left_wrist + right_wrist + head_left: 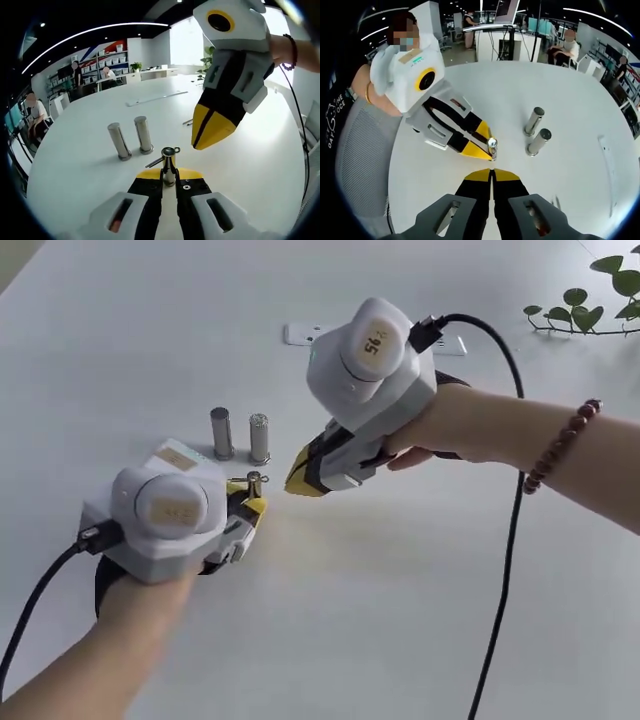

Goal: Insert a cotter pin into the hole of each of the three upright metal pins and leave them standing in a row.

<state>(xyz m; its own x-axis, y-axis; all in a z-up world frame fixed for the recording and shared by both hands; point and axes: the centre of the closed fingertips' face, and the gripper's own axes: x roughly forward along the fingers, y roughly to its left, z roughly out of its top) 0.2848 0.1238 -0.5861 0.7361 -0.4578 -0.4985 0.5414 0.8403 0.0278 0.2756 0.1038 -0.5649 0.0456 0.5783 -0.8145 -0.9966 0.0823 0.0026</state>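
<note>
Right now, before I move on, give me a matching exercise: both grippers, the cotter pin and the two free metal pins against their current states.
Things:
1. left gripper
2. right gripper
3. cotter pin
4. two free-standing metal pins

States:
A. bare, upright on the table
B. shut, nothing between its jaws
C. through the top of the held metal pin
D. clamped on the held metal pin

Pairs: 1-D, 2-B, 3-C, 4-A

White table (400, 600) in an office with shelves (107, 57), strip lights (100, 28).
</note>
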